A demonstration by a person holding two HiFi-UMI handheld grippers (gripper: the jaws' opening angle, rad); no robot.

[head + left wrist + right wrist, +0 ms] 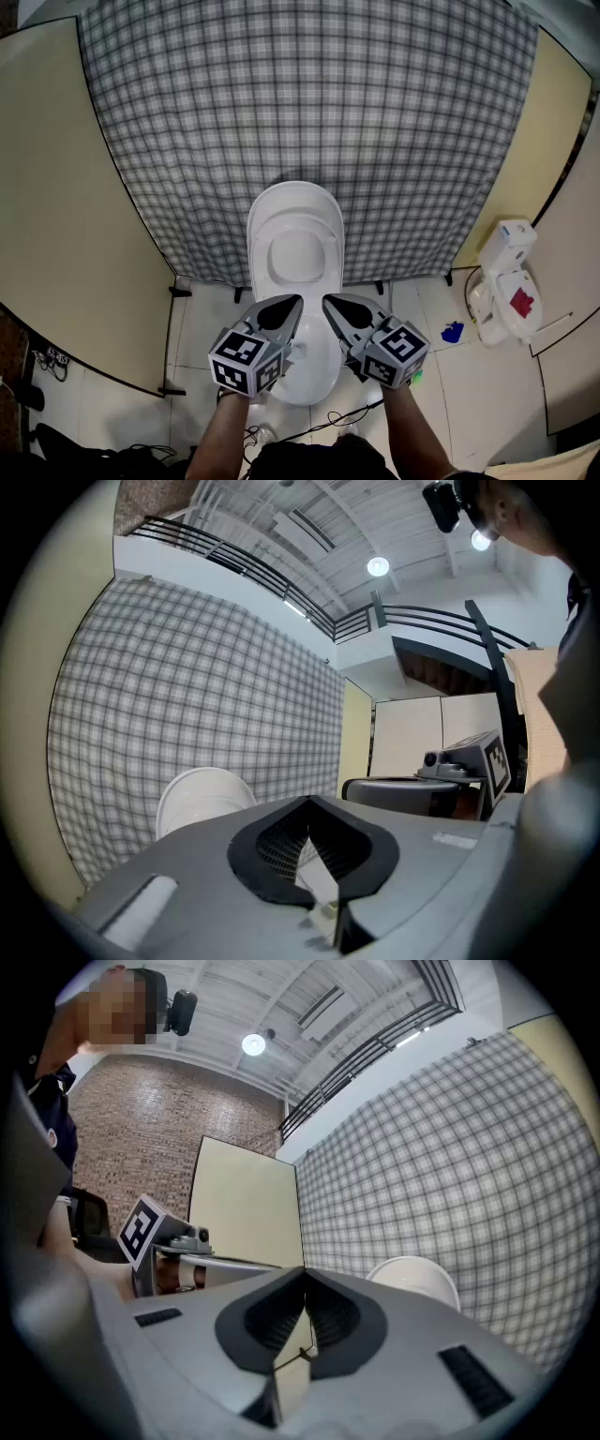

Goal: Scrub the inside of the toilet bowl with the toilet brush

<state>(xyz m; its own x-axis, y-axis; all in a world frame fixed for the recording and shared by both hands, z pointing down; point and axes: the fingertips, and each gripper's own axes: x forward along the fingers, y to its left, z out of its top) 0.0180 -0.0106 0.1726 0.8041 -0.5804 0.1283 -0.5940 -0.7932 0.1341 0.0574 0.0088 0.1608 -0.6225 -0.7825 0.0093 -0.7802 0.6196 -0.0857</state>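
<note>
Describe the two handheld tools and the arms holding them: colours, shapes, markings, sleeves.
The left tool and right tool match: grey moulded bodies tapering to a point, with black ribbed pads lining the jaws. Each carries a cube of black-and-white square markers at its rear. Both forearms are bare in the head view.

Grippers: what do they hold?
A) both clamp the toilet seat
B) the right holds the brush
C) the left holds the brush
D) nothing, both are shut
D: the left gripper and right gripper each show jaws together with nothing between them, above the toilet.
</note>
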